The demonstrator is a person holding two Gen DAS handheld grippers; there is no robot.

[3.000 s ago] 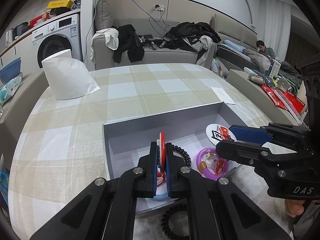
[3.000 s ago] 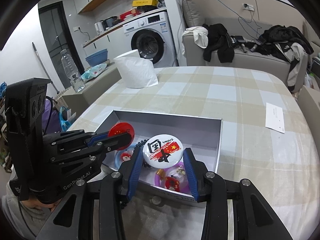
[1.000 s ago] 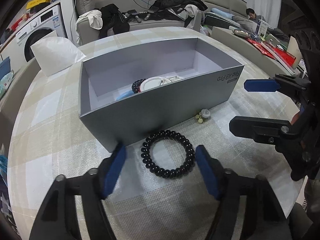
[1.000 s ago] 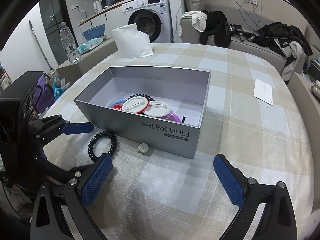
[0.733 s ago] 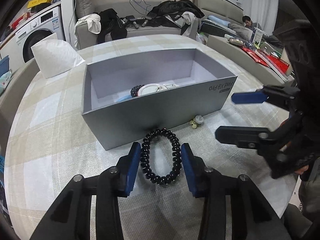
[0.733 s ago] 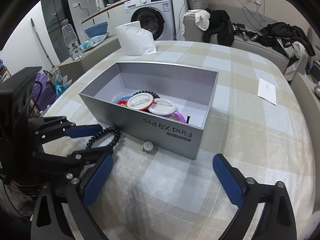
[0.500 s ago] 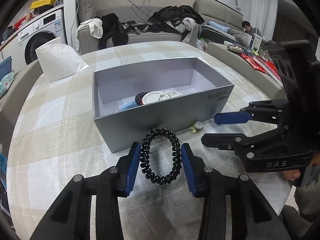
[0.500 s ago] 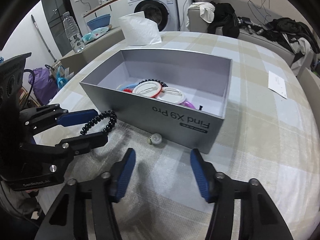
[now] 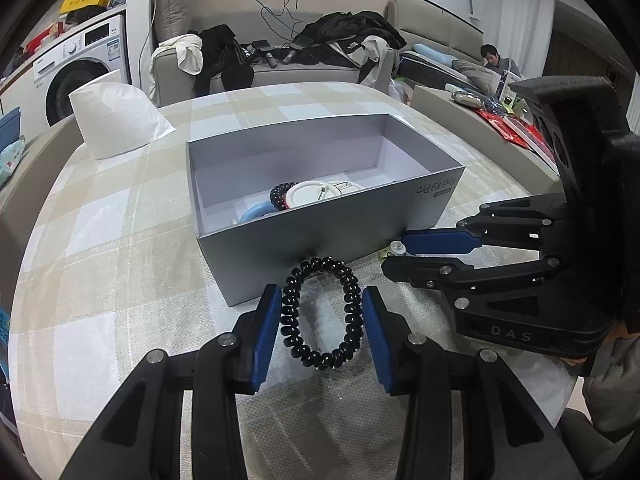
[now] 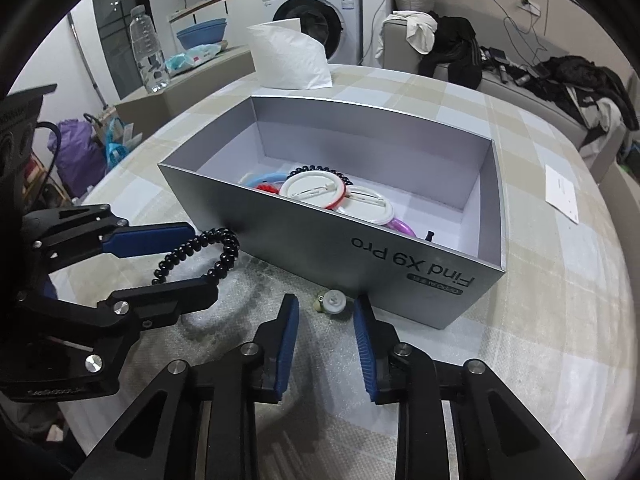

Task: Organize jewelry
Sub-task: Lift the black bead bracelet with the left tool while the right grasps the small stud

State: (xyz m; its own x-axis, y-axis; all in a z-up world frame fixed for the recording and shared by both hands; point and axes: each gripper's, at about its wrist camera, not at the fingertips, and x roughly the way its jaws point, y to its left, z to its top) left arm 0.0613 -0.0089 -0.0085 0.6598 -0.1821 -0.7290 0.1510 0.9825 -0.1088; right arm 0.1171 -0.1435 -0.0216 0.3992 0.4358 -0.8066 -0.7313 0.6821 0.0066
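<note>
The black bead bracelet [image 9: 322,314] sits squeezed into an oval between the blue pads of the left tongs [image 9: 320,328], lifted just off the tablecloth [image 9: 120,248] in front of the grey box [image 10: 400,264]. It looks light and springy, a stretchy loop of glossy beads. The beads could slip on a pinch, so holding it across its width, as now, seems the safer hold; pressed harder, it would probably buckle and pop out.

The right tongs [image 10: 326,334] have just been closing, and nothing is gripped between their pads. They point at a small pale trinket [image 10: 332,302] lying on the cloth close to the box's near wall. It looks tiny, hard and light, likely to skid or roll; I would take it across its round top.

What that trinket really is I cannot say, an earring or a stud perhaps; it is too small to read. Inside the box, round pin badges [image 10: 316,194] cover much of what lies under them, with only slivers of coloured rings and another dark bracelet showing. The near wall hides the box floor from the left view. The person's hands are mostly out of sight.
</note>
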